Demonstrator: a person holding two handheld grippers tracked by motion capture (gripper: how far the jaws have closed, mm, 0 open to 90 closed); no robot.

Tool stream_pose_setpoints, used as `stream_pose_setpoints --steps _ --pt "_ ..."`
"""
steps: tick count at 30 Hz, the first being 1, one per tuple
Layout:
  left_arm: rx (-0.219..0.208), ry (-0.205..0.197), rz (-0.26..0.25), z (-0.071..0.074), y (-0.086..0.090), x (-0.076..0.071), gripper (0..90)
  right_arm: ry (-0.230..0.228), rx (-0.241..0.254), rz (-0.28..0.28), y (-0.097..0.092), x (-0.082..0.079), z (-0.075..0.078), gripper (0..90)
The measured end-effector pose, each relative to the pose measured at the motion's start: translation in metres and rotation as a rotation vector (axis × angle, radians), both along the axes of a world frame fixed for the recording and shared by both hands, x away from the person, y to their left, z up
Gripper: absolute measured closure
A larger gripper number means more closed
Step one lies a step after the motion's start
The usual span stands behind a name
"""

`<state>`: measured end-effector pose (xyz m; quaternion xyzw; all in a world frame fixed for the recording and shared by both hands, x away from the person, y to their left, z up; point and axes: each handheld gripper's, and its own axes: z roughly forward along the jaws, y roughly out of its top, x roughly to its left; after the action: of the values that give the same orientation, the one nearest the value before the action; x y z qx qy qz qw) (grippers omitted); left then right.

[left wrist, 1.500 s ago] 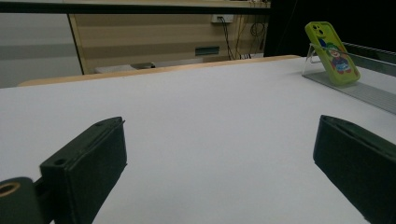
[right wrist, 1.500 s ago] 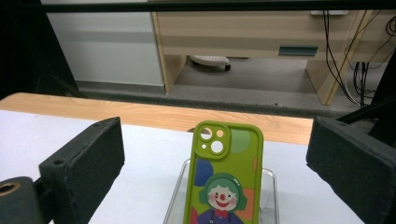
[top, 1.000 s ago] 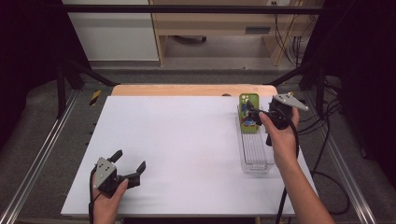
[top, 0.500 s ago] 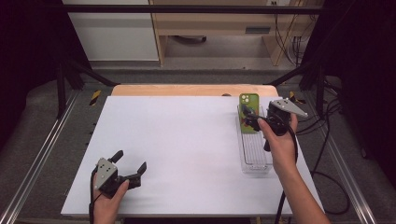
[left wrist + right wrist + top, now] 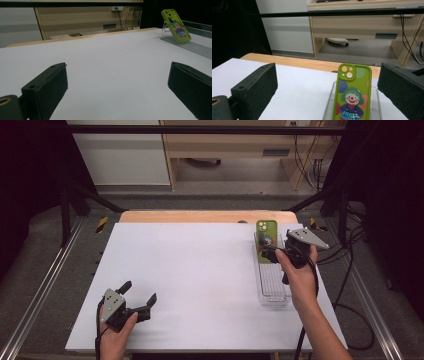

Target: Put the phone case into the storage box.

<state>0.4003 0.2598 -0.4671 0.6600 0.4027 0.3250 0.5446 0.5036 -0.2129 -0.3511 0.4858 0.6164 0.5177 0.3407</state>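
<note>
The green phone case (image 5: 351, 93) stands propped upright at the far end of the clear tray (image 5: 272, 290). The right gripper (image 5: 270, 254) hovers over that tray just behind the case, jaws wide. Well away from the tray, the left gripper (image 5: 138, 292) rests spread wide on the white table (image 5: 200, 270).

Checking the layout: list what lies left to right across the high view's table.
left gripper → bare white table → green phone case leaning in the clear tray → right gripper, beside the case.
</note>
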Motion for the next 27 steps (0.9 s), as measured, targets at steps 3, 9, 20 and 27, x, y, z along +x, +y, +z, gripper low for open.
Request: stream_pose_setpoints --steps 3,9,20,27 --pt "0.000 -0.002 0.004 0.000 0.001 -0.001 2.2 -0.015 -0.004 0.000 -0.001 -0.003 0.002 3.3" --pt "-0.002 -0.014 -0.008 0.001 0.001 -0.001 1.7 -0.030 -0.017 -0.033 -0.008 -0.011 0.005 3.4" --pt "0.045 -0.047 -0.012 0.007 0.005 -0.002 1.4 -0.044 0.030 -0.059 -0.024 -0.021 0.003 3.7" --pt "0.022 -0.051 0.008 0.012 0.019 -0.004 1.4 -0.052 0.058 -0.081 -0.035 -0.027 -0.003 4.3"
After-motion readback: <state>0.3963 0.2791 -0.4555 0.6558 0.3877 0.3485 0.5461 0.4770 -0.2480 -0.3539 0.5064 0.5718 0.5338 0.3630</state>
